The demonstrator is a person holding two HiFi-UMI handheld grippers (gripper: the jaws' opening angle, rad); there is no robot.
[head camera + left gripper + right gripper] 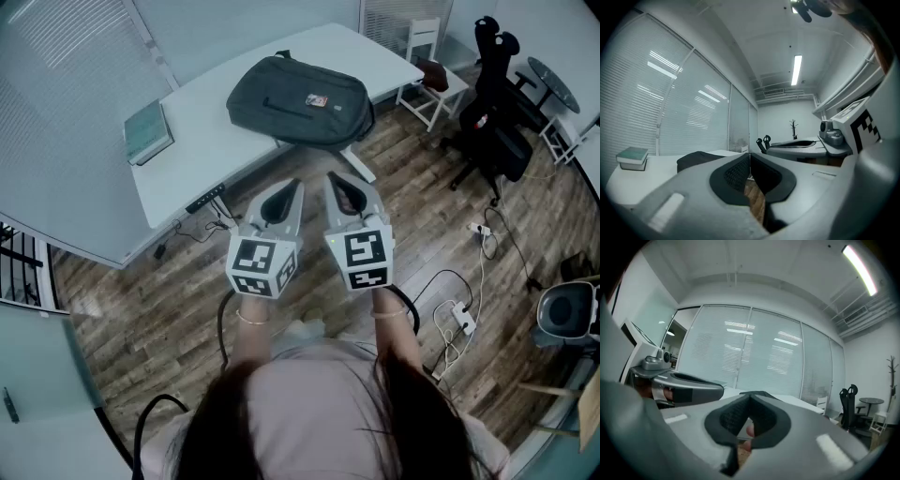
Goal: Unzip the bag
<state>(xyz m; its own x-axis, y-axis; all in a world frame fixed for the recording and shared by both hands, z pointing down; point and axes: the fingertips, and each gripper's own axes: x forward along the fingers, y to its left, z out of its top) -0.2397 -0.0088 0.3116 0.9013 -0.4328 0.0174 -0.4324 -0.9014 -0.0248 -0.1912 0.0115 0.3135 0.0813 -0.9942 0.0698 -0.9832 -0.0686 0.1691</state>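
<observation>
A dark grey backpack [300, 101] lies flat on the white table [211, 155], its zips closed as far as I can see. I hold both grippers level and side by side over the wooden floor, short of the table's near edge. My left gripper [293, 185] is shut, its tips touching with nothing between them. Beside it, my right gripper [335, 178] is also shut and empty. In the left gripper view the backpack [696, 161] shows low beyond the closed left gripper [749, 154]. In the right gripper view the right gripper [750, 397] has its tips together.
A green book [148, 131] lies on the table's left part. A white chair [427, 84] and a black office chair [492, 122] stand to the right. Cables and a power strip [464, 317] lie on the floor at right, near a bin [567, 314].
</observation>
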